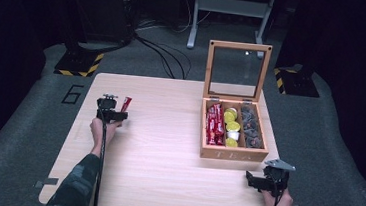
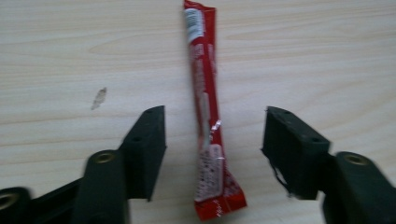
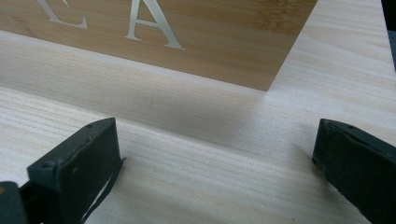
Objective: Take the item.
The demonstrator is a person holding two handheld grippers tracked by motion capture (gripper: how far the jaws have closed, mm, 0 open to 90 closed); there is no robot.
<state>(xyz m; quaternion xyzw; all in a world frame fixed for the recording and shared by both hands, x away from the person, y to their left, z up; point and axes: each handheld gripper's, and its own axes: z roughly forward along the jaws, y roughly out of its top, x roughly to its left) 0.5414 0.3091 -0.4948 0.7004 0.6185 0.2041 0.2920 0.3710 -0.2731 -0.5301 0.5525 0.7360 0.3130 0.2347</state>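
Straddling a red sachet (image 2: pixel 208 116) with spread jaws, left gripper (image 2: pixel 212 140), right gripper (image 3: pixel 215 154) wide beside box lettered "TEA" (image 1: pixel 233 154)

Lab: hazard-striped stand bases (image 1: pixel 79 64), floor cables (image 1: pixel 165 56)

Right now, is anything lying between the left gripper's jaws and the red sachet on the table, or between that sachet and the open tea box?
Nothing visible. The left gripper is open, its jaws either side of the red sachet with bare table between. From the sachet to the tea box the tabletop is bare, and the box's lid stands open.
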